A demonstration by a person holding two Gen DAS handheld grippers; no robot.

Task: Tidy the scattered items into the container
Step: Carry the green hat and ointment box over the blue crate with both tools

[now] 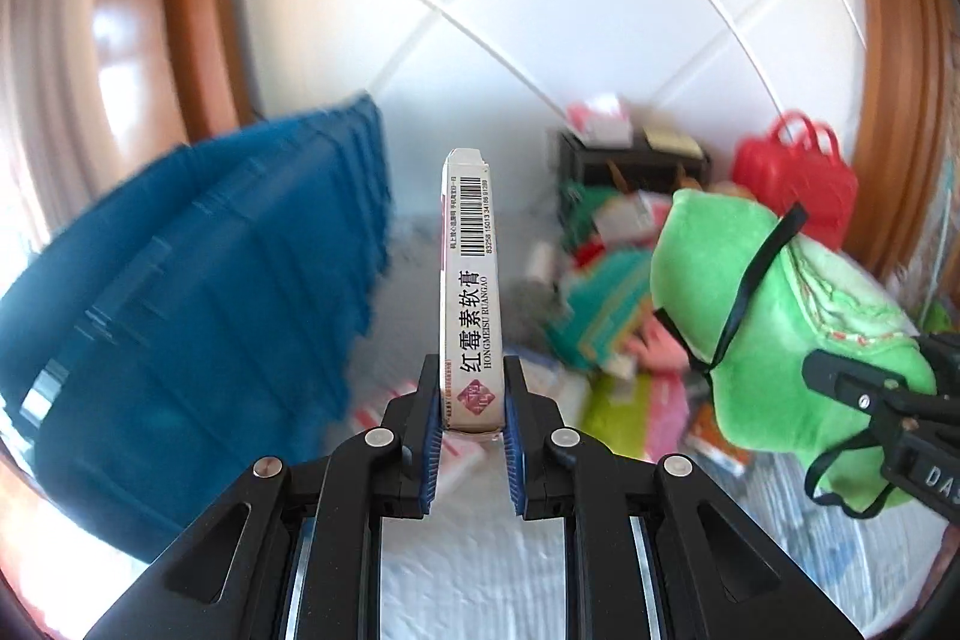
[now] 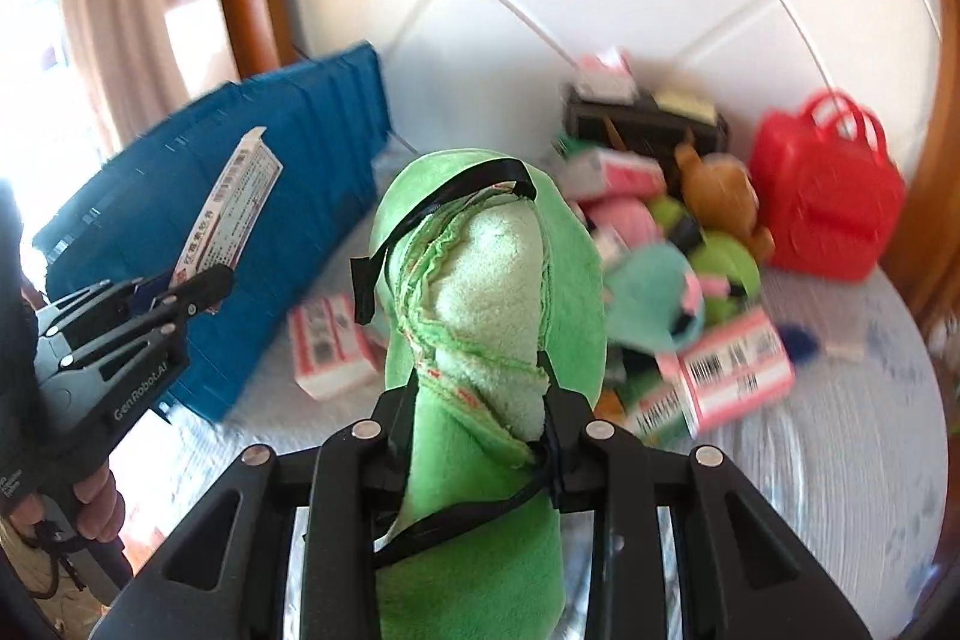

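The heap of small boxes and soft toys (image 2: 672, 280) was smeared by motion, so most labels could not be read; a brown plush there was perhaps a bear. The green plush toy's (image 2: 492, 316) lower end ran out of the right wrist view. Everything lay on a pale quilted surface (image 2: 840, 430) against a white panelled wall, with wood trim either side.

The blue container (image 1: 198, 292) stood at the left, a red bag (image 2: 828, 202) at the far right. The left gripper (image 1: 471, 394) pinched a slim ointment box (image 1: 468, 280) by one end, its long axis pointing away along the fingers. The right gripper (image 2: 480, 424) squeezed the toy, which pointed forward likewise.
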